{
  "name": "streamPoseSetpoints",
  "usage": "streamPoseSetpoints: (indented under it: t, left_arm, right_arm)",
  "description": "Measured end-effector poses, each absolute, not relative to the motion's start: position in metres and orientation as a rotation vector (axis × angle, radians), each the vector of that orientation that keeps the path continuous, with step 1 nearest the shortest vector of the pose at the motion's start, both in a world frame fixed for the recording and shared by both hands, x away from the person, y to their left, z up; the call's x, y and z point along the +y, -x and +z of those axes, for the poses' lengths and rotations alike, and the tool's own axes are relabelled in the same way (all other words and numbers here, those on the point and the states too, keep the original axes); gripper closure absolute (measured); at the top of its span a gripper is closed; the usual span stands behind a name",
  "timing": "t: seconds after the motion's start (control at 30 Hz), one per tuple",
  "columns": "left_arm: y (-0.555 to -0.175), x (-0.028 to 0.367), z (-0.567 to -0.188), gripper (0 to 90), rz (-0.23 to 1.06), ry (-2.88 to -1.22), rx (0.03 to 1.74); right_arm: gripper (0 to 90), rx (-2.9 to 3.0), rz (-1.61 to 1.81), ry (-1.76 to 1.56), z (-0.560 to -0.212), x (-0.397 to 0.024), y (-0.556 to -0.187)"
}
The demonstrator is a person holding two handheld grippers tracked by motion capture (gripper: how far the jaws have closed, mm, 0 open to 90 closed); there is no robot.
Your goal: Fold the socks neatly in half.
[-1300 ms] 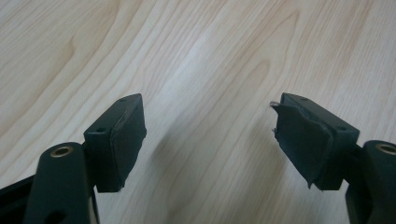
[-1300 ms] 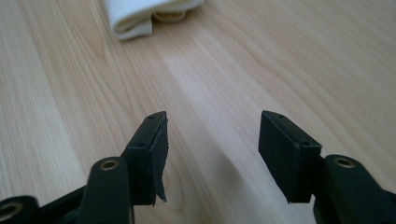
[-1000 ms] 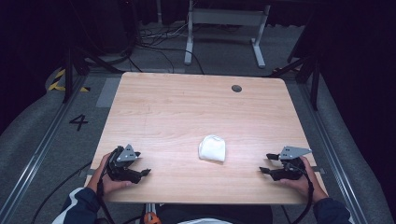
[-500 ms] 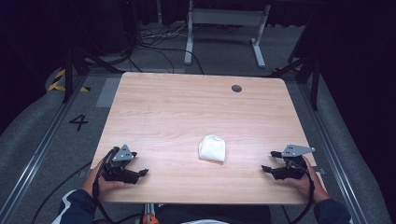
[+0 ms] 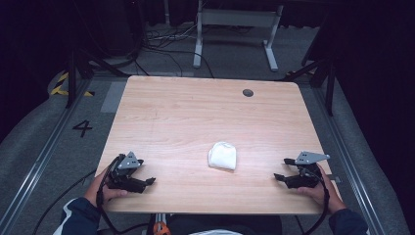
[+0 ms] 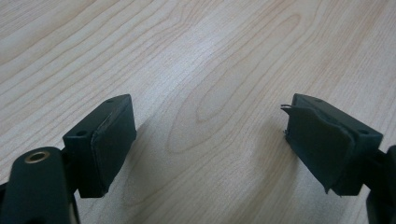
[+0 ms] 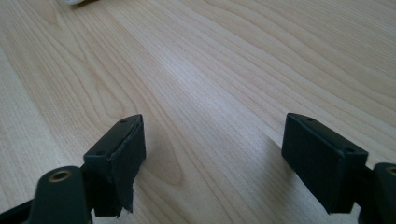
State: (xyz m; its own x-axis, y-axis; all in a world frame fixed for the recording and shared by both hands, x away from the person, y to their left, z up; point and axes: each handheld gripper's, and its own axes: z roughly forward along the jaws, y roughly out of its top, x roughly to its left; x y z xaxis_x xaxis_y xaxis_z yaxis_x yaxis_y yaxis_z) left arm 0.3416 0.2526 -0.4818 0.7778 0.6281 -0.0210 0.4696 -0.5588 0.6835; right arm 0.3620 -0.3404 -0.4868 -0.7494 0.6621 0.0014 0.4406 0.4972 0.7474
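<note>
A folded white cloth (image 5: 222, 156) lies near the table's (image 5: 195, 112) front edge, between our left gripper (image 5: 146, 175) and right gripper (image 5: 284, 169); both jaws, just widened, are released and empty. In the right gripper view the cloth is cropped.

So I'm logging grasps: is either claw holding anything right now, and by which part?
Nothing is held. The left claw and right claw stand open over bare table, jaws just opening; the white cloth bundle lies untouched between them.

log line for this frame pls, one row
left gripper: open, empty, just opened wider | right gripper: open, empty, just opened wider | white folded cloth: on table, between grippers, untouched
</note>
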Motion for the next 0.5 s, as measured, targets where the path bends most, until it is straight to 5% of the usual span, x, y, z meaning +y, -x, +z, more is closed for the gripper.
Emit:
streamPoseSetpoints:
  t: [0.5]
  left_arm:
    - [-0.3424, 0.2528, -0.4817, 15.4, 0.298, -2.273, 0.805]
  right_arm:
    - [22.4, 2.456, 1.103, -0.938, -0.4867, -0.3402, -0.3621]
